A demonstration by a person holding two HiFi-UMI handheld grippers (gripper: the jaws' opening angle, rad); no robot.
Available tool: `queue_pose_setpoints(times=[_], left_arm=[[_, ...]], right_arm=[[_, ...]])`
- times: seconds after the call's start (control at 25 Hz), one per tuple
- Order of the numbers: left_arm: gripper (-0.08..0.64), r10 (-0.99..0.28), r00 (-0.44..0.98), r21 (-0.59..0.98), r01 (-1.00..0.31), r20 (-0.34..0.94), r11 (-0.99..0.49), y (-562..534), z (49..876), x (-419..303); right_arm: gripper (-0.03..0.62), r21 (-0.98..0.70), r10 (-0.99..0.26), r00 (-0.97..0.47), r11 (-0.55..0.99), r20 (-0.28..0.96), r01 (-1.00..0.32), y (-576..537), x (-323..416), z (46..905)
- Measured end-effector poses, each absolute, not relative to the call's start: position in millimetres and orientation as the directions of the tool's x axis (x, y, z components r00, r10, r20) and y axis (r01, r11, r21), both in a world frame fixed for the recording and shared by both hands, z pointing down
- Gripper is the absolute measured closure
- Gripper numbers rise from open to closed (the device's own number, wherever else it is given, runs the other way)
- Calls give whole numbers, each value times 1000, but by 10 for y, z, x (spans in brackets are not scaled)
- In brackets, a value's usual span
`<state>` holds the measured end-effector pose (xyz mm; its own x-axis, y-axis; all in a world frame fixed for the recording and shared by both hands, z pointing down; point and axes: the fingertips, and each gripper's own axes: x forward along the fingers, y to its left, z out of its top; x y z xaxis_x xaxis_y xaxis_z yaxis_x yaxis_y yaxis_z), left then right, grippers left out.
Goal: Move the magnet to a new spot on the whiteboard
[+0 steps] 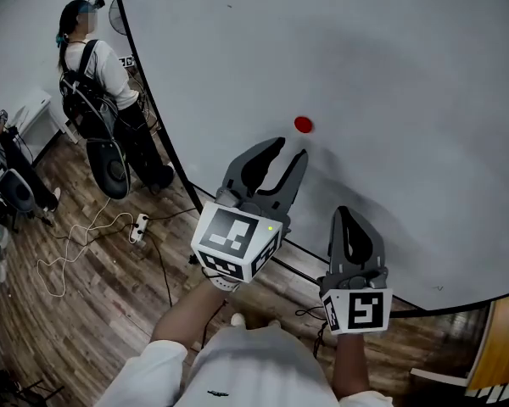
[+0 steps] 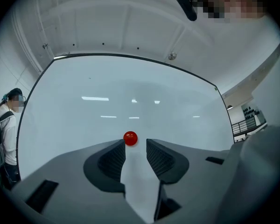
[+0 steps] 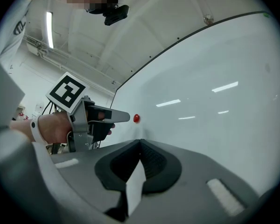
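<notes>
The wearer's white sleeve fills the bottom edge of the head view, below the whiteboard. Left of the whiteboard's black-rimmed edge, another person, seen from behind, is on the wood floor. The left gripper reaches over the whiteboard's lower part. Its jaws are spread and pinch nothing, and bare whiteboard shows through the gap in the left gripper view. The red magnet sticks to the whiteboard just beyond those jaw tips and apart from them, left of the whiteboard's middle. The right gripper hangs over the whiteboard's lower edge. Its jaws are pressed together on nothing, farther from the magnet than the left gripper's.
</notes>
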<state>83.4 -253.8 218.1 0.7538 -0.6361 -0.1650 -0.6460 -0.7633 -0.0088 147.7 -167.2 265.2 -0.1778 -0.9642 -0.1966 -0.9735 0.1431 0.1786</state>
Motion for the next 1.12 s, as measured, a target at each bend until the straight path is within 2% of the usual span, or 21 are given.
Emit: queue_pose_setpoints(times=[0.84,1.12], left_arm=[[416,-689,706,-80,-706,-165,-704,-2929,2042,1208],[437,-687,706,-56,-704,-172,-708,-2947,2009,1168]], right_arm=[[581,172,-973,-134,102,-190,-980,-1691,1761,2689],[581,168,-973,-134,103,-186,-980,-1683,1769,2684]])
